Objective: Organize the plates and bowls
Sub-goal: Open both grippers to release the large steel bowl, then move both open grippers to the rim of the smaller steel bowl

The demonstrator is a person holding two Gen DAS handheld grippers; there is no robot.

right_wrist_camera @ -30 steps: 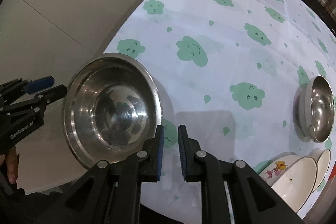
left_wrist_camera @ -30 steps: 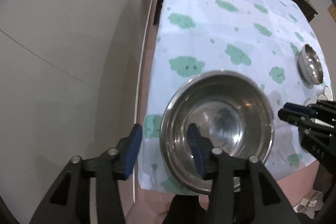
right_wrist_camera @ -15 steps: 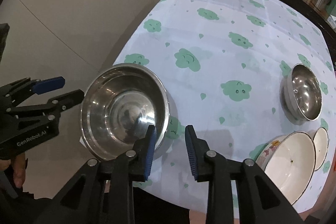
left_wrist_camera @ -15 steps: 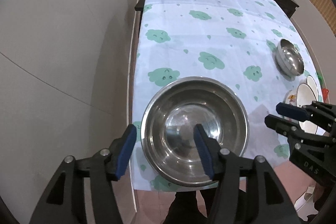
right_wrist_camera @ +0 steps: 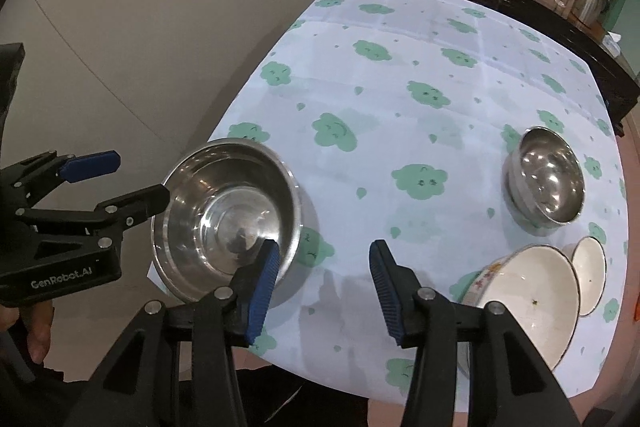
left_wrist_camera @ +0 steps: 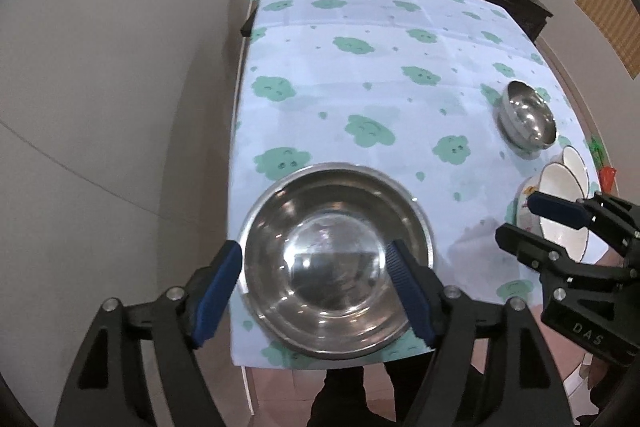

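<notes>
Basin (left_wrist_camera: 338, 259) sits at the table's (left_wrist_camera: 400, 39) near left corner. Our left gripper (left_wrist_camera: 316, 291) and right gripper (right_wrist_camera: 322, 281) hover empty, jaws opening. Next we likely fetch the steel bowl (right_wrist_camera: 546, 183) or white bowls (right_wrist_camera: 528, 291), right; their nesting is unclear.

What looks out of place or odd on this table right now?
The large steel bowl sits at the table's near corner, its rim apparently overhanging the tablecloth edge. The big white bowl lies tipped on its side. A dark speck marks its inside. Nothing is spilled.
</notes>
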